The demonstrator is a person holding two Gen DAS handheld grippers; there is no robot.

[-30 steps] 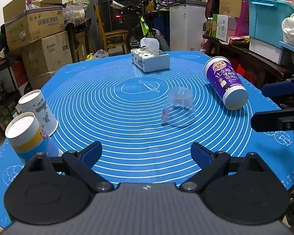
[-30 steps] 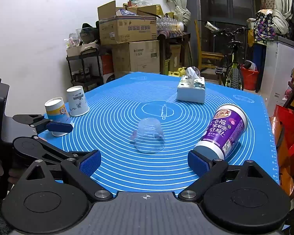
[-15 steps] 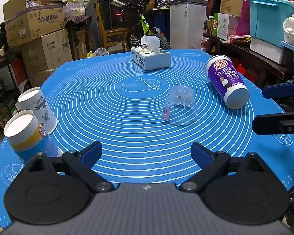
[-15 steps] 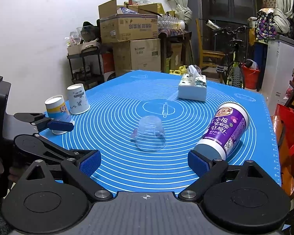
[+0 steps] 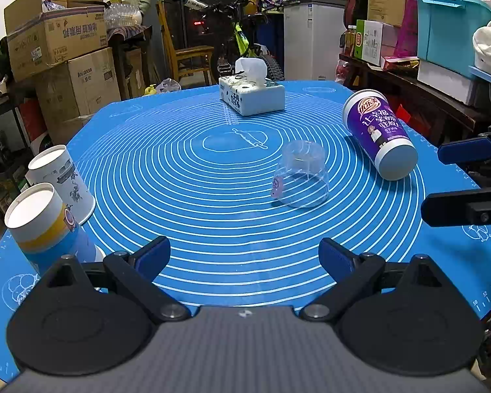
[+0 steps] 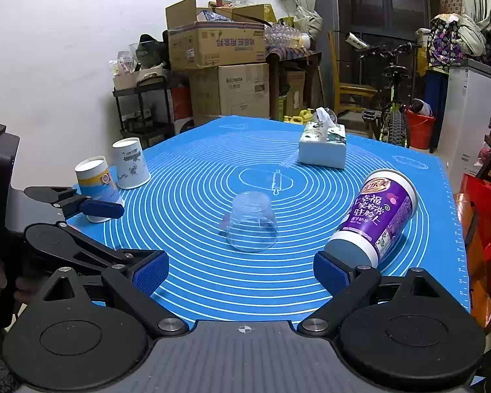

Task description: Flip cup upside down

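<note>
From my right gripper [image 6: 241, 270], jaws spread wide and empty, I see the clear cup [image 6: 252, 226] standing mouth-down near the centre of the blue mat [image 6: 206, 281]. A purple cup [image 6: 378, 217] lies on its side to the right. My left gripper [image 6: 103, 209] enters at left, before two inverted paper cups [image 6: 113, 172].

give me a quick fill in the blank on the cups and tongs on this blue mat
1. The clear plastic cup stands with its mouth facing ____.
2. The purple cup lies on its ____ on the blue mat.
3. The right tongs and the left tongs are both ____ and hold nothing.
4. The two paper cups at the mat's edge number ____.

Missing words: down; side; open; two
</note>
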